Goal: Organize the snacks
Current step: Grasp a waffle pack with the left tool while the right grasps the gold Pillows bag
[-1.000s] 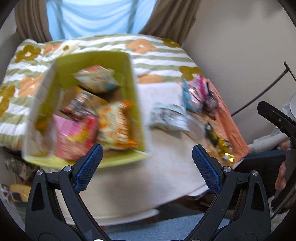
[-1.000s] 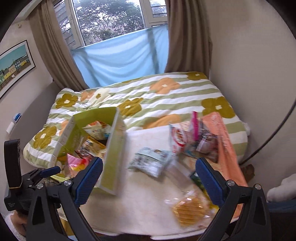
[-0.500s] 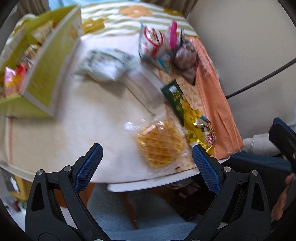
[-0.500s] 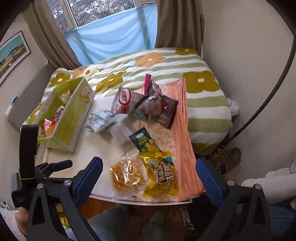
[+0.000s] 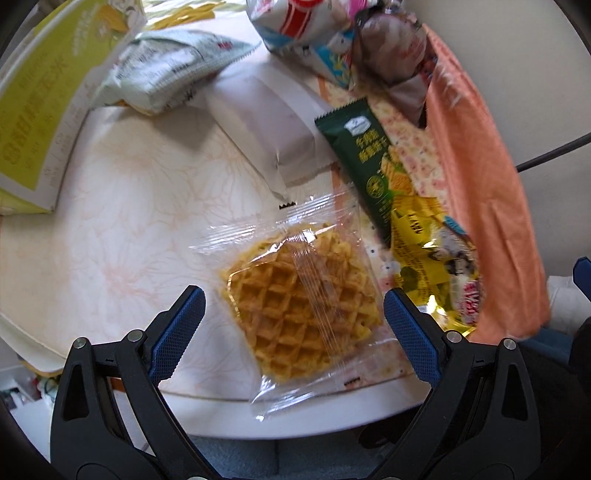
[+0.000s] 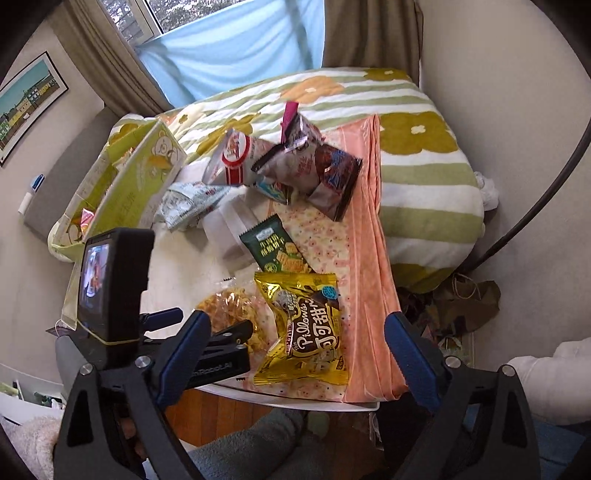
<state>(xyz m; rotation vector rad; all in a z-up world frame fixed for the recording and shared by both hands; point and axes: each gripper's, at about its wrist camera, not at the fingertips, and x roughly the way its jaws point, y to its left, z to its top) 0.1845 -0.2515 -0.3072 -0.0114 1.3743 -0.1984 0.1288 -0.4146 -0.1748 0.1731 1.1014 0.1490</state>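
Note:
A waffle (image 5: 303,295) in a clear wrapper lies near the table's front edge. My left gripper (image 5: 291,299) hangs open just above it, one blue finger on either side, neither pad touching it. To its right lies a yellow snack packet (image 6: 306,328). My right gripper (image 6: 297,319) is over that packet with its jaws wide and closing, the pads clear of it. A dark green biscuit pack (image 6: 277,251) lies behind the yellow packet. A yellow-green box (image 6: 122,192) with snacks inside stands at the table's left.
A white packet (image 5: 273,122), a pale green packet (image 5: 166,62), a red-and-white bag (image 5: 303,22) and a brown bag (image 5: 391,48) lie further back. An orange cloth (image 5: 476,184) drapes the table's right edge. A bed with a flowered blanket (image 6: 417,166) stands behind.
Both grippers swung from the box side to the table's front right and came down. The waffle now sits between the left fingers, and the yellow packet below the right ones.

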